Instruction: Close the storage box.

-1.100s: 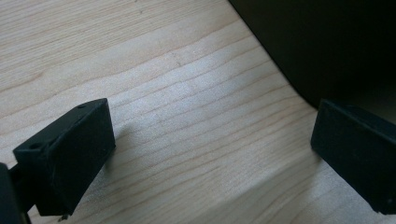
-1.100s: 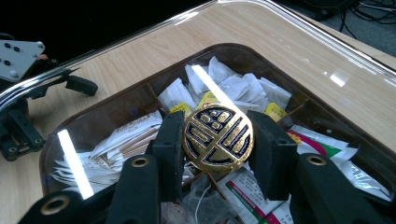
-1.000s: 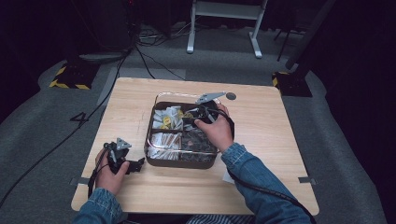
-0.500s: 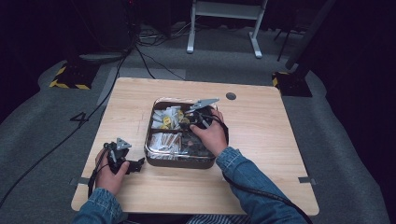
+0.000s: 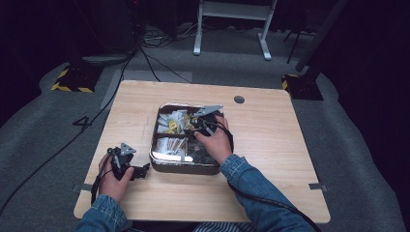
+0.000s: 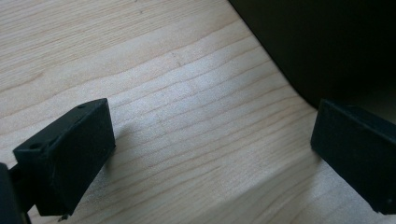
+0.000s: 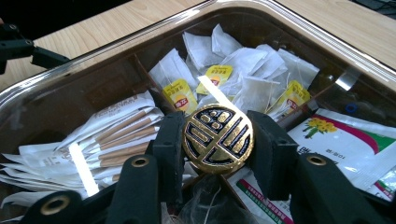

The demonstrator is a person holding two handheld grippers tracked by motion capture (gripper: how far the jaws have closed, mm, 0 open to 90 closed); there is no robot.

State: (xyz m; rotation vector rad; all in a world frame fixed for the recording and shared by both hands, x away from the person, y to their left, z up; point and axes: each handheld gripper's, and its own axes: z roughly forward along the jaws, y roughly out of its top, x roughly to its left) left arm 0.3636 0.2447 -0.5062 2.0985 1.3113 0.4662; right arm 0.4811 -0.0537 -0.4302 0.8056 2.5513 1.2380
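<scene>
A metal-rimmed compartment box [image 5: 176,167] sits mid-table, holding tea bags [image 7: 233,70], stick sachets [image 7: 112,130] and flower-printed packets [image 7: 345,140]. My right gripper [image 5: 200,122] is over the box's middle, shut on a round gold-and-black knob [image 7: 218,139]. Glare streaks suggest the knob sits on a clear lid, though I cannot tell for sure. My left gripper [image 5: 141,171] rests on the table at the box's near-left corner. It is open, with only bare wood between its fingers [image 6: 70,154] and the dark box wall [image 6: 327,42] just ahead.
The wooden table [image 5: 270,145] has a round cable hole [image 5: 239,99] at the back. Cables trail from both grippers toward the person. Beyond the table are grey floor, a white frame stand [image 5: 232,19] and floor cables.
My right gripper has drifted a little left and nearer over the box, still shut on the knob. The left gripper has stayed where it was.
</scene>
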